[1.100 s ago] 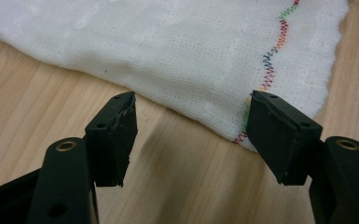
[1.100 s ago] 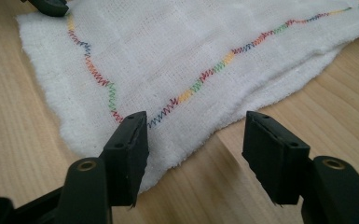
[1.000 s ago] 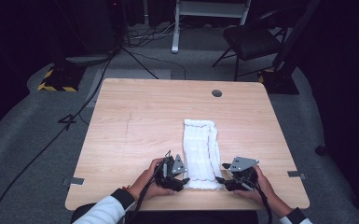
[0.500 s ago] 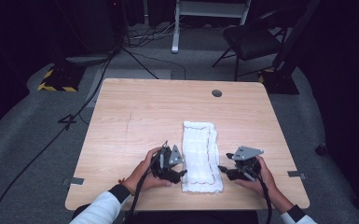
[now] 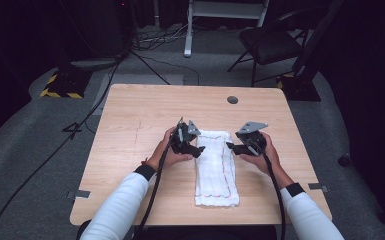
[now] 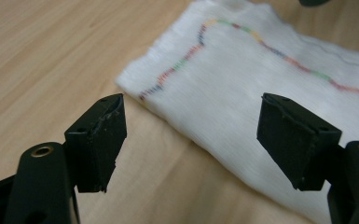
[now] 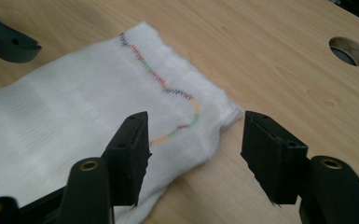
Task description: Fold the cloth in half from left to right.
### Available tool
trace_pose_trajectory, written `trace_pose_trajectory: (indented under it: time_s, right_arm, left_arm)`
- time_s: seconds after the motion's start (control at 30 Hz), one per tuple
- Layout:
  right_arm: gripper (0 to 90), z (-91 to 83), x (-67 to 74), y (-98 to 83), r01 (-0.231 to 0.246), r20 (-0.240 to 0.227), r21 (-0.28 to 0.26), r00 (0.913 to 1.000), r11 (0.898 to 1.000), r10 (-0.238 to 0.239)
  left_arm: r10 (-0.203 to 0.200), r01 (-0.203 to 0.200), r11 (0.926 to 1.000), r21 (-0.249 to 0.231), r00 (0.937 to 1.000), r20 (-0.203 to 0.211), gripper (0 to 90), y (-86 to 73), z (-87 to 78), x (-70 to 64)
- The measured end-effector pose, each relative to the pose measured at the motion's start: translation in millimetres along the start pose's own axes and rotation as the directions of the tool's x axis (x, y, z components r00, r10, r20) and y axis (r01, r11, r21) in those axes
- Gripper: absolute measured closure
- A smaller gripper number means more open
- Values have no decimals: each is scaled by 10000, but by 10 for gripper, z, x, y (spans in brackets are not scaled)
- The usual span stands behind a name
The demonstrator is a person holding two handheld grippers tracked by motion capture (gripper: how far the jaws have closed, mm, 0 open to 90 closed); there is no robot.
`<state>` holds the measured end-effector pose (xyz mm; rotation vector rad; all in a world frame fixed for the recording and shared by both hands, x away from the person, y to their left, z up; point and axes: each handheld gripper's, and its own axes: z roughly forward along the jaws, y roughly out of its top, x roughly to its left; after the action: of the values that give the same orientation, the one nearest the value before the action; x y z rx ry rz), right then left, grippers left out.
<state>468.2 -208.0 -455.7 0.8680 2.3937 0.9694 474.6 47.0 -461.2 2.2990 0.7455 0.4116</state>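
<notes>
Two hands low over the table, left tool (image 5: 198, 148) and right tool (image 5: 231, 146) spread empty, flanking the white cloth (image 5: 216, 170)

surface: light wood-grain table (image 5: 130, 130), plain rectangle top, sits on grey carpet

on it: one white folded cloth (image 5: 217, 172), lying flat, long side running from the near edge toward the far edge

cloth detail: wavy line of multicoloured stitching along it, easy to see in both gripper views (image 6: 242, 79) (image 7: 74, 116)

cloth spot: a bit right of the table's middle, its near end close to the table's front edge

hole: round cable hole (image 5: 232, 99) in the tabletop, beyond the cloth's far end, slightly to its right, well apart from it
</notes>
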Motion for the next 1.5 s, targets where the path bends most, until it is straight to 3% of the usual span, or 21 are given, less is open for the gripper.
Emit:
trace_pose_trajectory:
  time_s: [0.17, 0.23, 0.27, 0.37, 0.5, 0.7, 0.8, 0.93, 1.07, 1.17, 1.3, 1.37, 1.5]
  right_arm:
    - [425, 298, -108, 137, -85, 128, 356, 9999, 9993, 81]
    - [436, 386, -129, 169, -162, 127, 465, 9998, 9988, 157]
    - [437, 414, -131, 178, -224, 119, 494, 9997, 9985, 218]
    - [438, 515, -168, 183, -350, 91, 768, 9994, 9964, 344]
    - [417, 591, -252, 125, -767, 49, 858, 9971, 9934, 765]
    - [401, 643, -310, 69, -1234, -354, 913, 9913, 9881, 1271]
    - [414, 652, -361, 30, -1639, -715, 793, 9829, 9833, 1696]
    - [510, 645, -339, 43, -1532, -884, 833, 9831, 9847, 1604]
    - [619, 639, -325, 55, -1478, -1138, 876, 9810, 9851, 1573]
    - [673, 636, -320, 55, -1431, -1364, 889, 9786, 9857, 1544]
    - [743, 638, -316, 59, -1468, -1559, 891, 9748, 9851, 1594]
    - [774, 636, -305, 65, -1431, -1615, 944, 9743, 9852, 1570]
    - [800, 635, -288, 74, -1336, -1584, 946, 9763, 9865, 1474]
  left_arm:
    - [-612, 623, 9975, 340, 9975, -345, 245, 96, 276, 193]
    - [-1025, 1027, 9946, 165, 9947, -112, 246, 95, 322, 263]
    - [-1457, 1456, 9893, 94, 9892, 149, 244, 92, 359, 307]
    - [-1688, 1687, 9857, 54, 9851, 345, 232, 88, 409, 349]
    - [-1473, 1462, 9888, 316, 9884, 360, 220, 92, 486, 339]
    - [-1698, 1675, 9847, 477, 9843, 493, 190, 69, 585, 349]
    - [-1634, 1612, 9860, 421, 9850, 555, 185, 67, 595, 349]
    - [-1505, 1478, 9881, 433, 9864, 662, 194, 65, 590, 344]
    - [-1077, 1033, 9937, 444, 9878, 1121, 355, 81, 562, 337]
    - [-983, 931, 9947, 432, 9848, 1431, 493, 89, 551, 330]
    - [-1134, 1087, 9934, 355, 9760, 1858, 664, 81, 551, 363]
    - [-1121, 1060, 9935, 405, 9721, 2060, 719, 81, 551, 374]
    - [-1058, 987, 9942, 436, 9705, 2168, 759, 87, 553, 378]
